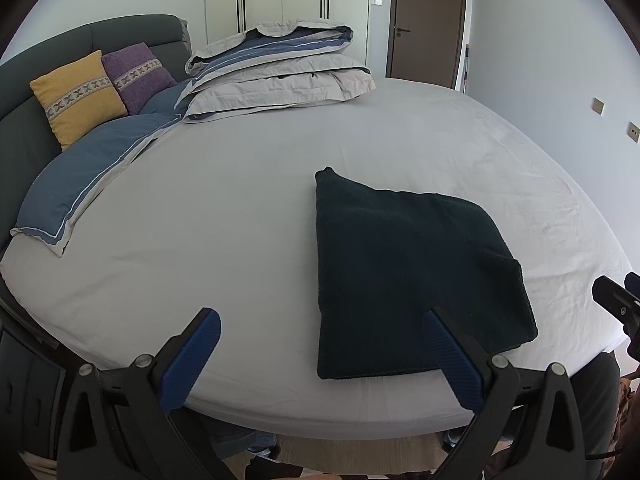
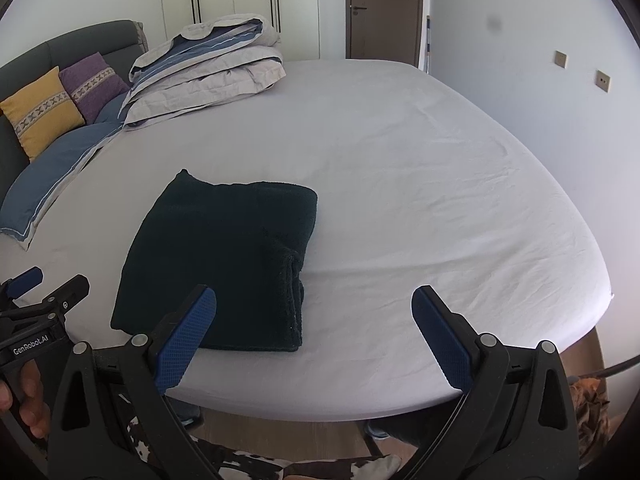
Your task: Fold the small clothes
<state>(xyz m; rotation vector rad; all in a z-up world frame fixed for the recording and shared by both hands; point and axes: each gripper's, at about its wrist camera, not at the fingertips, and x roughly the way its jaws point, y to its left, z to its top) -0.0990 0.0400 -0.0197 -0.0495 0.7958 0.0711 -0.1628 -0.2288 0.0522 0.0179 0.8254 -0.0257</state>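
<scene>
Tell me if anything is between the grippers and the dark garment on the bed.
Nothing visible is. The folded dark garment lies alone on the bare sheet. The left gripper and right gripper are both open just in front of it; pillows and duvet sit far behind.

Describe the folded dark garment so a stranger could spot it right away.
On the bed's pale grey sheet, look near the front edge, far from the pillows and folded duvet. The folded dark garment lies there alone, the only near-black thing.
</scene>
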